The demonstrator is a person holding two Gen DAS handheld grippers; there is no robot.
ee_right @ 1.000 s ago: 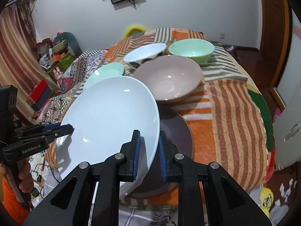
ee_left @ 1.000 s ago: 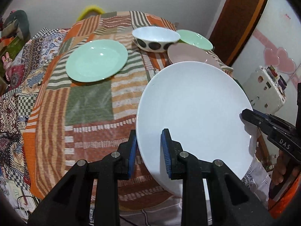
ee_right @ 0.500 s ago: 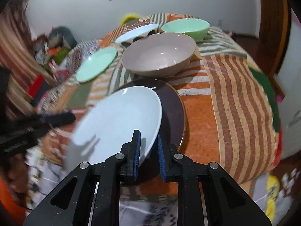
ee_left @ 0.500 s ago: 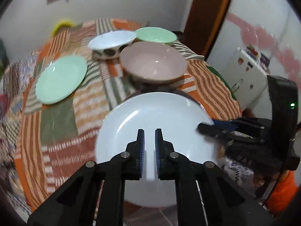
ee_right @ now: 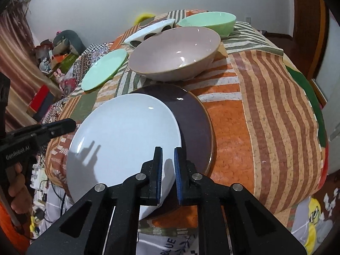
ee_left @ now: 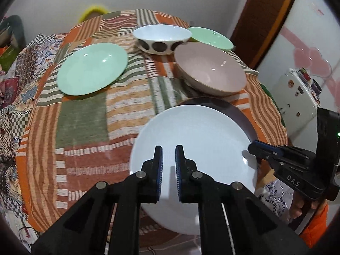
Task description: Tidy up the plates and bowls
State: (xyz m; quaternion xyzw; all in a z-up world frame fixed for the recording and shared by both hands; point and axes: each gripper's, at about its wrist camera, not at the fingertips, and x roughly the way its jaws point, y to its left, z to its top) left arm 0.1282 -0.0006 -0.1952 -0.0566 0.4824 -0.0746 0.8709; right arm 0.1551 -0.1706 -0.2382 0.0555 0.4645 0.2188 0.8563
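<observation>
A large white plate (ee_left: 197, 136) (ee_right: 125, 136) lies tilted over a dark brown plate (ee_right: 195, 127) (ee_left: 240, 114) at the table's near edge. My right gripper (ee_right: 168, 167) is shut on the white plate's near rim; it shows at the right of the left wrist view (ee_left: 255, 146). My left gripper (ee_left: 169, 170) hovers over the white plate with its jaws a narrow gap apart, holding nothing. It shows at the left of the right wrist view (ee_right: 70, 124). A pink bowl (ee_left: 210, 70) (ee_right: 174, 53), a spotted white bowl (ee_left: 162, 38) and a green bowl (ee_right: 208, 23) stand behind.
A green plate (ee_left: 91, 71) (ee_right: 104, 69) lies at the far left of the patchwork cloth (ee_left: 82, 119). A white fridge (ee_left: 297, 97) and a wooden door (ee_left: 259, 21) stand to the right. Clutter lies on the floor at the left (ee_right: 57, 51).
The white plate came down from a steep tilt onto the brown plate. My left gripper let go of its rim and now sits above it. My right gripper kept its hold.
</observation>
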